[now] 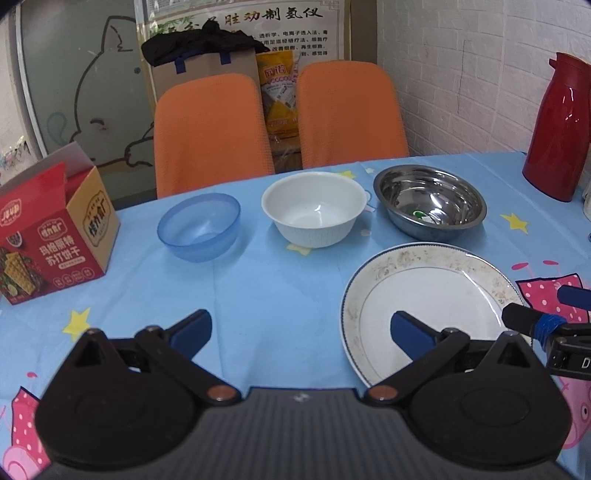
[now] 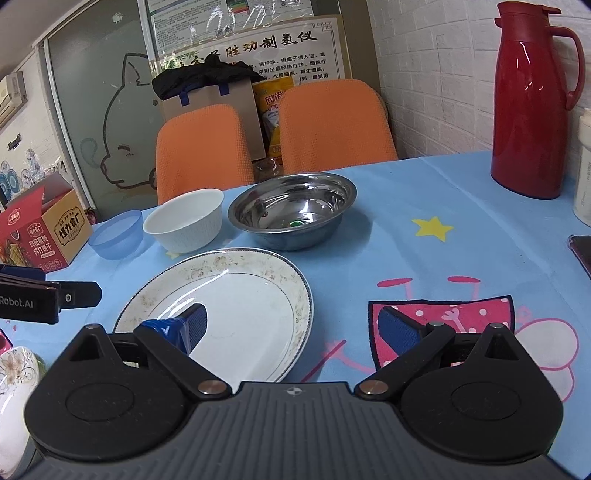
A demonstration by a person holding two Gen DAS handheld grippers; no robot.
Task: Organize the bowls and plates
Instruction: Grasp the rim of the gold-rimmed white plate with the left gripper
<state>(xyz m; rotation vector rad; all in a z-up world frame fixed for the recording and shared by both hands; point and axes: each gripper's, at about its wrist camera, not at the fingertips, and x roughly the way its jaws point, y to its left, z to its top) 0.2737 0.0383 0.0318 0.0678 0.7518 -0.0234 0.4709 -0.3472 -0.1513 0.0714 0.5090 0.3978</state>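
Plainly, we have both tools hovering above the table (image 1: 280, 280), which wears a blue cloth printed with yellow stars and pink cartoon figures. Our left gripper (image 1: 301, 330) has its blue-padded fingers spread wide with nothing between them; our right gripper (image 2: 291, 326) is likewise spread and holds nothing, its left finger hanging over the plate.

Along the far edge of the table we see three bowls in a row: a translucent blue bowl (image 1: 199, 227) on the left, a white bowl (image 1: 314, 208) in the middle, and a steel bowl (image 1: 430, 201) on the right, with something small and green lying in its bottom. Nearer to us lies the white plate (image 2: 236, 295), its rim patterned and looking smudged. At the lower left edge of the right wrist view we glimpse part of a white floral dish (image 2: 16, 373).

On the left stands an open red cracker box (image 1: 48, 240) with Chinese lettering. On the side of the left tool, in the right wrist view, we read "Robot.AI". A red thermos jug (image 2: 532, 103) stands by the brick wall. Behind two orange chairs (image 1: 210, 129) hangs a poster (image 1: 295, 22) of Chinese characters.
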